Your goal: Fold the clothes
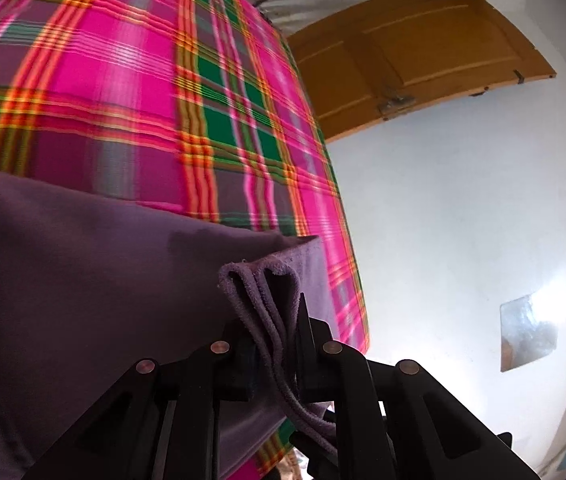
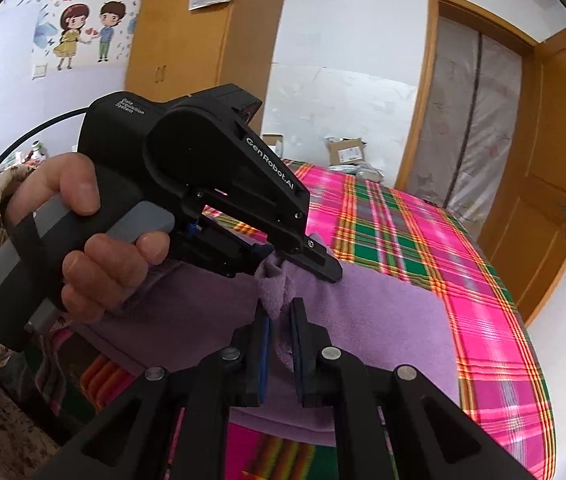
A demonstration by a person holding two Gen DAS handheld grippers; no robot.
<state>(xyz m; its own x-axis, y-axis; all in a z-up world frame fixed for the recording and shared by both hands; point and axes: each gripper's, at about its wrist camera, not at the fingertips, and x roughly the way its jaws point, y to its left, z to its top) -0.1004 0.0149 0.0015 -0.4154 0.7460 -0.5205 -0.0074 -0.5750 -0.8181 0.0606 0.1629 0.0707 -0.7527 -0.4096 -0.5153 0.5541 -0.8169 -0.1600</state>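
Looks like mid-fold, with both tongs gripping the same bunched bit of a purple garment (image 2: 383, 320) and holding it up off a pink plaid bed cover (image 2: 423, 232). Could equally be a fold being carried over or a finished fold being lifted off to move, can't call it from this, so no guessing on which way it goes.

Starting on the left: left gripper (image 1: 273, 320) pressed shut on a thick wad of cloth, several hemmed layers (image 1: 259, 292) stacked between its fingers and looping back down past them. Seen from the right wrist view, same tool held in a hand (image 2: 95, 240), trigger squeezed, its tip biting the fabric just beyond the right tongs.

Moving right: right gripper (image 2: 281, 320) pinching a fuzzy tuft of the same cloth, blue pads (image 2: 265, 344) close on either side of it. Two grips nearly touching, so basically one shared corner.

Whatever comes next calls for both grips staying tight and travelling together, otherwise the stacked layers slip apart and go crooked.

As for the garment: soft, fleecy, matte lilac, no print visible. Drapes away from the tongs in a smooth sheet, spreading over the cover ahead and to the right of them. Fairly thick, so probably holds a crease poorly
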